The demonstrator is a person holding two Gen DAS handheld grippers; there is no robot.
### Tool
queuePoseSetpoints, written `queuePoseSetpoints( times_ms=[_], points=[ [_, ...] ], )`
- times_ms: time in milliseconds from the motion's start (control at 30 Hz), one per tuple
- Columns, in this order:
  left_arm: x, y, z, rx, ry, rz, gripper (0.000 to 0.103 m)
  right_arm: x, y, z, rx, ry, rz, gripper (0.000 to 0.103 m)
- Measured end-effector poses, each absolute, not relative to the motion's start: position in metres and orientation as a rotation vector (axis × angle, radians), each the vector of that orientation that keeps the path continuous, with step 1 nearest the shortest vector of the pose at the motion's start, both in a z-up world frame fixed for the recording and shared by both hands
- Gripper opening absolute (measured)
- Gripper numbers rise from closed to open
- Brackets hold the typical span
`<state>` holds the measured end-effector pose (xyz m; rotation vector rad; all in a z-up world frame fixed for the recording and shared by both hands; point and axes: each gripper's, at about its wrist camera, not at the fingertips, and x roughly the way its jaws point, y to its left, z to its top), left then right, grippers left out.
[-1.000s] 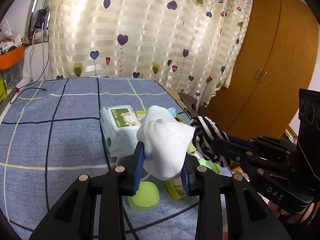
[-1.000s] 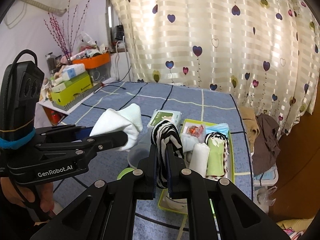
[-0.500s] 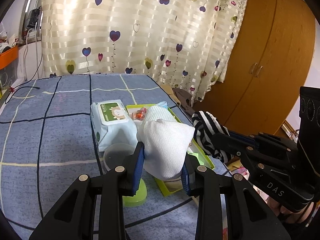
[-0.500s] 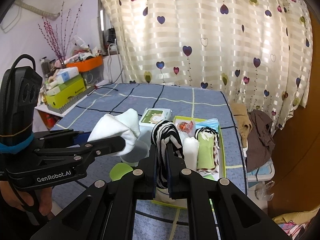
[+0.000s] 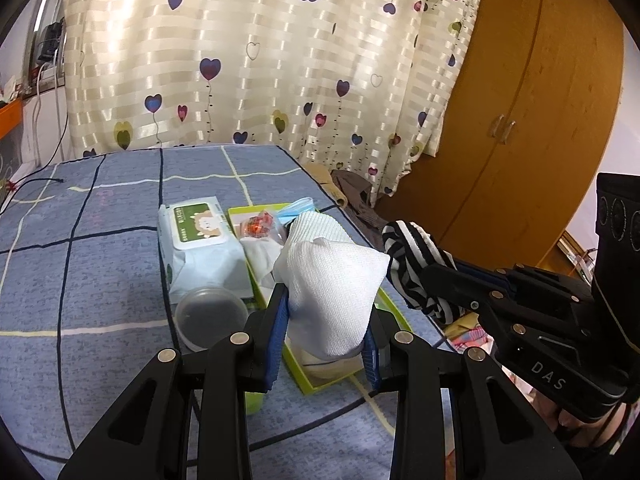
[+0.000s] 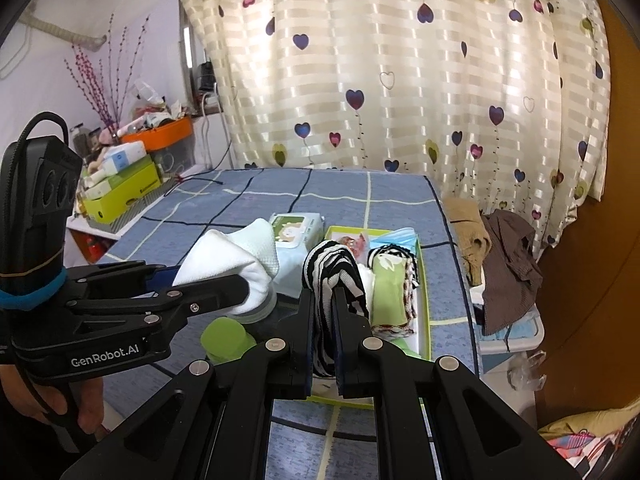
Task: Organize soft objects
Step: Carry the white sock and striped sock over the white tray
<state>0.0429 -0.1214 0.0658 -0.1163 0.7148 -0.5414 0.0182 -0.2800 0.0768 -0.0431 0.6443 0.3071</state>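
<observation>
Left wrist: left tool [image 5: 326, 344] pinching puffy waffle-knit white cloth [image 5: 334, 284], right tool [image 6: 323, 344] pinching ribbed striped sock [image 6: 334, 270].

sock [image 5: 336, 280]: white | sock [image 6: 336, 268]: black-white striped | tray [image 6: 424, 280]: lime green | bedcover [image 5: 100, 280]: blue grid

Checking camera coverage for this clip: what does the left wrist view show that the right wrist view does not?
Left wrist only: wooden wardrobe doors and the clear round lid.
Right wrist only: the cluttered shelf, the hand on the left gripper, and green rolls in the tray.
Both: white sock in the left gripper, striped sock in the right gripper, wipes pack, green tray.
</observation>
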Motion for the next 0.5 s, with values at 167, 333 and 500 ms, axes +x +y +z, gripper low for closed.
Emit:
queuePoseSetpoints(
  times_ms=[167, 333, 500],
  points=[
    [0.043, -0.129, 0.066, -0.11, 0.719, -0.551, 0.034, 0.017, -0.286, 0.077, -0.038, 0.645, 0.304, 0.008],
    [0.044, -0.135, 0.068, -0.111, 0.715, -0.558, 0.034, 0.018, -0.287, 0.077, -0.041, 0.645, 0.303, 0.008],
    [0.046, -0.139, 0.071, -0.115, 0.703, -0.565, 0.034, 0.018, -0.295, 0.08, -0.052, 0.639, 0.298, 0.008]
  ],
)
